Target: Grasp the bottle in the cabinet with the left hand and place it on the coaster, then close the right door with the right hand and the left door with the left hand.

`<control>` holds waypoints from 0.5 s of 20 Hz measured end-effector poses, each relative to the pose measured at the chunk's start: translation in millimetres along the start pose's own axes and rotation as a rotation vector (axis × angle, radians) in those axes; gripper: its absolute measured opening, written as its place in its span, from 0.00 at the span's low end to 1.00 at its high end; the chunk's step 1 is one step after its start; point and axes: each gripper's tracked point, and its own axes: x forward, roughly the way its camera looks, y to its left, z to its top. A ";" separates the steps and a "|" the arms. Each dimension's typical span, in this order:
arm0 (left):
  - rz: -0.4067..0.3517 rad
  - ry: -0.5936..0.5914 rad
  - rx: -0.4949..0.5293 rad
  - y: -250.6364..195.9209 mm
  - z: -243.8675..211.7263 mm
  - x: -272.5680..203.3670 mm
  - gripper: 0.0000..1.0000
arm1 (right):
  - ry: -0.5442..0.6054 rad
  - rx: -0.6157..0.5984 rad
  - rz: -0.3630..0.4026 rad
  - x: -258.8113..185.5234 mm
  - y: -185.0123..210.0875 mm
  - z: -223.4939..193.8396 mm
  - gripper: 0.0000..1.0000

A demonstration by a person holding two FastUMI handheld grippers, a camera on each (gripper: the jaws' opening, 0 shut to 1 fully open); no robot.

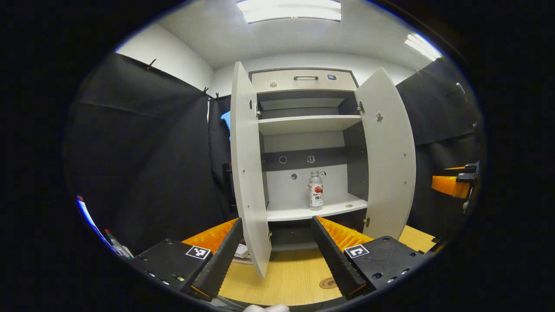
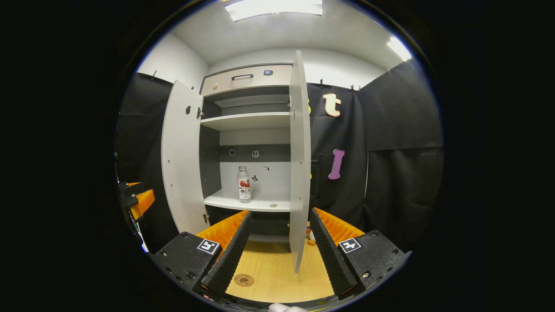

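A tall cabinet (image 1: 303,80) stands at the desk's (image 1: 282,277) far edge, both doors swung open: left door (image 1: 249,173), right door (image 1: 386,160). A bottle (image 1: 315,190) stands upright on the lower shelf (image 1: 312,210). A round coaster (image 2: 243,280) lies near the desk's front edge. The left hand-held gripper (image 1: 277,255) and right hand-held gripper (image 2: 277,251) hover with jaws apart, empty.

Both gripper views face the open cabinet (image 1: 303,143) from back over the table (image 1: 286,277), left view left of right.
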 end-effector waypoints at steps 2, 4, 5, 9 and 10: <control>-0.001 -0.002 0.005 0.2 -0.4 6.7 0.97 | -0.003 0.000 0.003 1.6 -0.2 1.2 0.83; -0.004 -0.008 0.005 -1.4 0.2 17.6 0.96 | 0.000 0.000 0.011 1.7 -1.4 1.0 0.83; -0.006 -0.009 0.004 -3.2 0.8 24.5 0.96 | 0.000 0.004 0.011 1.9 -2.0 1.2 0.83; -0.023 -0.021 -0.009 -15.3 4.0 61.1 0.97 | 0.009 0.010 0.015 2.1 -3.6 2.1 0.82; -0.030 -0.027 -0.009 -20.2 4.9 71.8 0.96 | 0.011 0.007 0.014 1.9 -4.1 2.6 0.83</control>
